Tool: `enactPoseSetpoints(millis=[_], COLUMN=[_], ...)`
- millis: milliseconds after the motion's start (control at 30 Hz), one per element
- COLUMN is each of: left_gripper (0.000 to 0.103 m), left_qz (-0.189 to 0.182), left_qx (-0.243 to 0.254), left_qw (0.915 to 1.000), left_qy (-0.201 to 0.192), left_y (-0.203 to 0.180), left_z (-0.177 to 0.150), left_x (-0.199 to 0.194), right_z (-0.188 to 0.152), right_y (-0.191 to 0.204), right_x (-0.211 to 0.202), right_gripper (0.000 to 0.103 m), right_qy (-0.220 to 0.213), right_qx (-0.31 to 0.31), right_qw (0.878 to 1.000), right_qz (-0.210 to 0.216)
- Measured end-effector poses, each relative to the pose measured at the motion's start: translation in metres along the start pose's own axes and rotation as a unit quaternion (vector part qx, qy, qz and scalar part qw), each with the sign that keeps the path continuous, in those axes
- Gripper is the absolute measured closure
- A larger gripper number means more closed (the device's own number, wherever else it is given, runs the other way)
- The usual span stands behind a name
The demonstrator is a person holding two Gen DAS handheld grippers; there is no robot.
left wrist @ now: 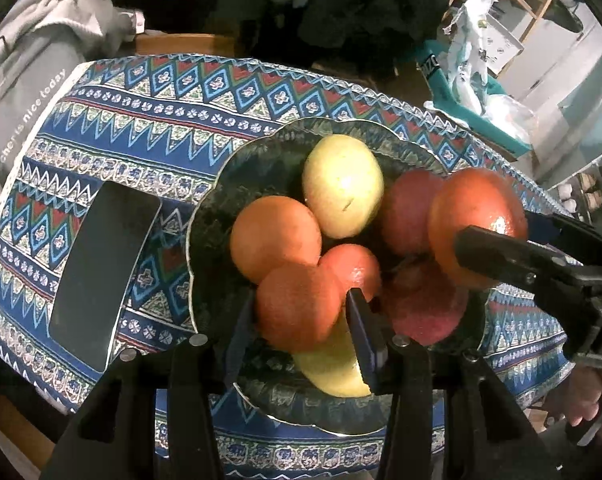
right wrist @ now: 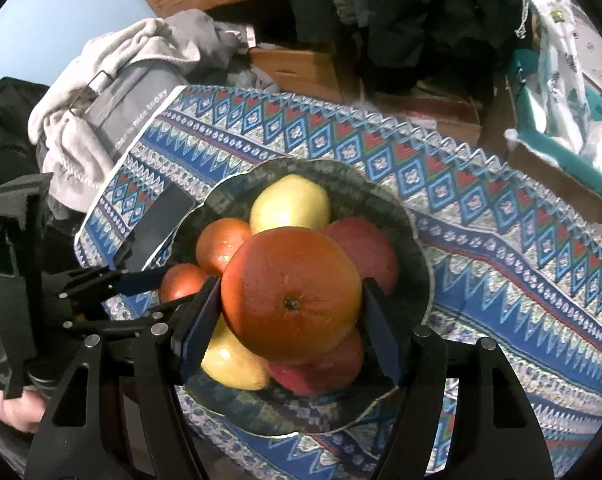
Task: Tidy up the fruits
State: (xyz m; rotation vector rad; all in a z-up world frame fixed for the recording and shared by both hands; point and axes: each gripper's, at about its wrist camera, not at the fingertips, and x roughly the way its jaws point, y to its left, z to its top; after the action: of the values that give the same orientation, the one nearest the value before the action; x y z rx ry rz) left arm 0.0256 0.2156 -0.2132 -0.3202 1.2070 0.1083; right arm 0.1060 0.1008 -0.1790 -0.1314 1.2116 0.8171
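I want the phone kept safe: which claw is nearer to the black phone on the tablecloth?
Left. The left claw, holding an orange over the bowl, sits beside the phone; the right claw is over the bowl's far side.

The right gripper (right wrist: 289,320) holds a big orange (right wrist: 291,294) between its fingers (right wrist: 199,320), over a dark bowl (right wrist: 413,256) full of fruit on the desk (right wrist: 501,260).

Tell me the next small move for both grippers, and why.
Probably lower both a little, then open. The right gripper clamps a large orange above the full bowl; the left gripper clamps a smaller orange just over the pile.
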Motion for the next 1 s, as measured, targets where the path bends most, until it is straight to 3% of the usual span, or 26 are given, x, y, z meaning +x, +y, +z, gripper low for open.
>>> enactPoseSetpoints(millis=[100,167,500,1000], left_gripper=[0.041,0.037,0.037,0.033], left_qz=[-0.002,0.001,0.002,0.017], left_qx=[-0.003,-0.002,0.017,0.032], left_qw=[1.0000,1.0000,0.9998,0.9975], left_qy=[0.001,-0.001,-0.005,-0.061], left_y=[0.000,-0.001,-0.017,-0.034], left_z=[-0.001,-0.003,-0.008,-0.008], left_x=[-0.003,-0.005,-0.018,-0.073], right_z=[0.000,-0.001,0.000,-0.007], right_y=[0.005,0.008,0.011,0.013], right_x=[0.006,0.010,-0.005,-0.070], right_gripper=[0.033,0.033,0.032,0.028], right_qy=[0.006,0.012,-0.010,-0.070], right_qx=[-0.001,-0.003,-0.001,-0.013], right_qw=[1.000,1.000,1.000,0.997], right_qz=[0.006,0.005,0.022,-0.038])
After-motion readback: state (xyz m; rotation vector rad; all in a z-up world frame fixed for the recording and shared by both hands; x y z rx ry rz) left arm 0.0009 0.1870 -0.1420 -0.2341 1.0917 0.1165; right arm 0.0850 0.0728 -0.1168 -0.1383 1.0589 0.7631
